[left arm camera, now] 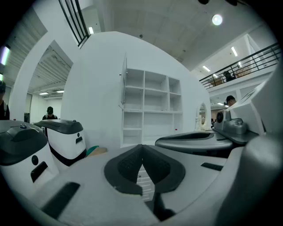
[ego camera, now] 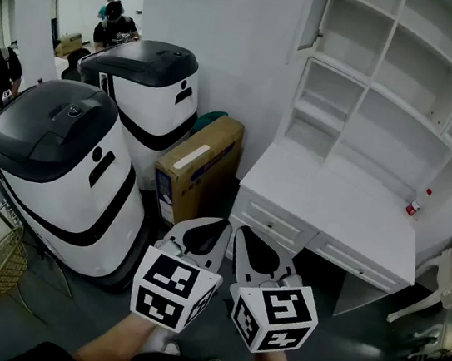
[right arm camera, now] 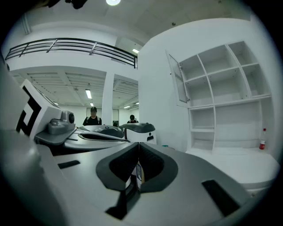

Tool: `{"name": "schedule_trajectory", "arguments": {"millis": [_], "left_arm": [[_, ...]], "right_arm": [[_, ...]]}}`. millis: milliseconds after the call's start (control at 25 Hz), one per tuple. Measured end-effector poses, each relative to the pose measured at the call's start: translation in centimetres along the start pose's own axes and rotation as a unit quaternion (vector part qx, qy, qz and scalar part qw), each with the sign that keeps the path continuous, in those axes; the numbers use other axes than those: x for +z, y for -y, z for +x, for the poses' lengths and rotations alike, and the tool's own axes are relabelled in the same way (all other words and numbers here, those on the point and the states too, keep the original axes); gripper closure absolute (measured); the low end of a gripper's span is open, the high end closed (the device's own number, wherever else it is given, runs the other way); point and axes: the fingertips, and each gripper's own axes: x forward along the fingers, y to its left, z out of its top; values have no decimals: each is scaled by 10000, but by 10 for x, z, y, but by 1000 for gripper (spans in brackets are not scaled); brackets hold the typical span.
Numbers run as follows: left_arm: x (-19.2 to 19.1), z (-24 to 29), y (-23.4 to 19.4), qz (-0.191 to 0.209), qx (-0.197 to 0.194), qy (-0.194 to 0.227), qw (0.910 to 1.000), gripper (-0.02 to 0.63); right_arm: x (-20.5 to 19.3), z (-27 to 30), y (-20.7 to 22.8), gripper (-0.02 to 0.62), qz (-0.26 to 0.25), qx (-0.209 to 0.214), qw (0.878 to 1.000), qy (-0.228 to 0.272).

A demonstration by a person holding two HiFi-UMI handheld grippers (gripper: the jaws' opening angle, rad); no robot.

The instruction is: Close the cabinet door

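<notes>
Cabinet door (ego camera: 315,14) stands ajar at the upper left of the white shelf unit (ego camera: 385,56), on the far side of the counter (ego camera: 341,201). Left tool (ego camera: 216,224) and right tool (ego camera: 245,232) hover near the person, side by side, both pinched together and holding nothing. The likely risks: a closed tip may slip off the thin door edge, or a hard shove may make the door bounce open.

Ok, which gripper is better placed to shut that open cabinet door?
Left, probably. The cabinet door stands open at the shelf unit's left edge, and the left gripper is on its outer side. The right gripper faces its inner side. Both shut, far off.
</notes>
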Motion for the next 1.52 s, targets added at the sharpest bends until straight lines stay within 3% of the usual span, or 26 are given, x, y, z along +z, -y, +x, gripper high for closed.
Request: {"name": "schedule_trajectory", "arguments": {"millis": [320, 800, 1200, 1520], "left_arm": [[-3, -12, -21, -217, -55, -4, 9998, 594], [-1, -15, -46, -69, -283, 10, 9996, 594], [5, 20, -57, 32, -266, -15, 9996, 594], [22, 75, -66, 132, -103, 61, 9998, 594]], "right_arm": [[1, 11, -17, 574, 53, -32, 10000, -54], [5, 34, -34, 574, 67, -187, 9998, -26], [7, 57, -2, 574, 151, -258, 9995, 69], [15, 92, 45, 575, 99, -58, 9998, 136]]}}
